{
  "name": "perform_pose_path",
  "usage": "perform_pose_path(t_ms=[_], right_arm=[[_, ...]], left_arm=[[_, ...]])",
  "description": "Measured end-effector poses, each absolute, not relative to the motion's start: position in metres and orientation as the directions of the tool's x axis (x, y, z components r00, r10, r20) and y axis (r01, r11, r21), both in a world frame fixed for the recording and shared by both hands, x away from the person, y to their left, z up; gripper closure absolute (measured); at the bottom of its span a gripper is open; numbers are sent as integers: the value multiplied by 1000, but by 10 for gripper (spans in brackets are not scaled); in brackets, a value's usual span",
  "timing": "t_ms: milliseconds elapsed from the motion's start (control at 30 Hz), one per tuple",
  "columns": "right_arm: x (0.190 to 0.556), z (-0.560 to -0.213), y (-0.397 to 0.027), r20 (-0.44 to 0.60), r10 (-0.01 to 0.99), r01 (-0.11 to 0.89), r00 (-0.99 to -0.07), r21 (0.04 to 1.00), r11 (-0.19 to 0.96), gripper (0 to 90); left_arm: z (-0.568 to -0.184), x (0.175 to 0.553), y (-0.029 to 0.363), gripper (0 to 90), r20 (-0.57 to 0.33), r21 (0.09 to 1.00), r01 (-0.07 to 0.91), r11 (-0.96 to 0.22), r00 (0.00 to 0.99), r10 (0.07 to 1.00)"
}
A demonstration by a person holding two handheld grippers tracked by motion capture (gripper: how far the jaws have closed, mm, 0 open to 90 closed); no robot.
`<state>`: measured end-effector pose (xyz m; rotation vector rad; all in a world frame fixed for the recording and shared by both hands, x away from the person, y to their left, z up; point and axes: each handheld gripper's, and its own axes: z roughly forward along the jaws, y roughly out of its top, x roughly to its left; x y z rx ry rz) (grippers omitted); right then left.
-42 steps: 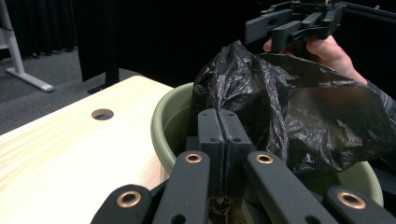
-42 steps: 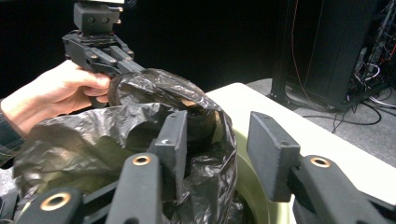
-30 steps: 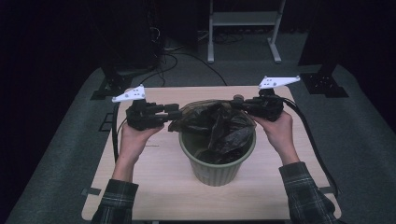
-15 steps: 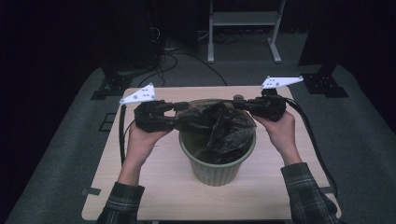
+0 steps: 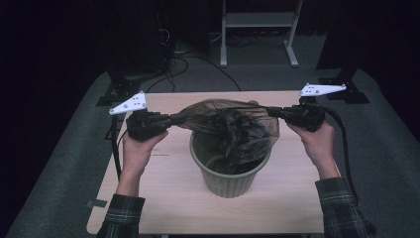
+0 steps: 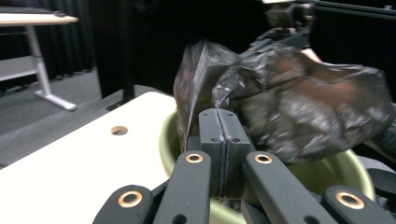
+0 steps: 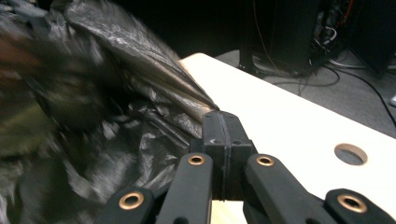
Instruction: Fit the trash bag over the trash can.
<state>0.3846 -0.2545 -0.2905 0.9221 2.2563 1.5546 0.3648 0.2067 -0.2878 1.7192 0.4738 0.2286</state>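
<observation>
A black bin bag (image 5: 233,126) hangs stretched over a green ribbed waste bin (image 5: 228,178) on the pale wooden table (image 5: 163,198). My left gripper (image 5: 173,119) holds the bag's left edge; its jaws have just been closing and now stand together on the film (image 6: 218,114). My right gripper (image 5: 271,112) is shut on the bag's right edge, with the film pinched at its tips (image 7: 219,116). The bag (image 6: 299,102) bulges above the bin's rim (image 6: 170,140), and its lower part droops inside. In the right gripper view the bag (image 7: 116,140) is blurred.
The table has a round hole (image 7: 351,154) near its edge. Behind it on the grey floor stand a white frame (image 5: 257,29), dark stands (image 5: 346,84) and loose cables (image 5: 188,59). Bare tabletop lies on both sides of the bin.
Both hands have drawn apart, the left gripper leftward and the right gripper rightward. The bag, bunched over the bin before, is now pulled wide between them.
</observation>
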Motion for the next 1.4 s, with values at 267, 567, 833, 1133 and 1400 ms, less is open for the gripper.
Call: perform_pose_path(t_ms=[267, 567, 833, 1133, 1400], right_arm=[[385, -299, -258, 154, 631, 369, -760, 902, 225, 825], [385, -292, -253, 152, 618, 354, -771, 910, 218, 739], [386, -296, -246, 153, 613, 355, -775, 909, 221, 738], [386, -295, -247, 149, 614, 350, -775, 910, 221, 758], [382, -295, -251, 128, 626, 343, -769, 909, 236, 887]], left_arm=[[-297, 368, 220, 633, -160, 975, 214, -67, 873, 460], [-268, 349, 180, 461, -90, 988, 130, -88, 929, 359], [-270, 353, 133, 384, -55, 979, 115, -166, 944, 326], [-277, 359, 110, 525, -24, 968, 109, -225, 937, 348], [-276, 351, 124, 897, -18, 968, 96, -233, 948, 318]])
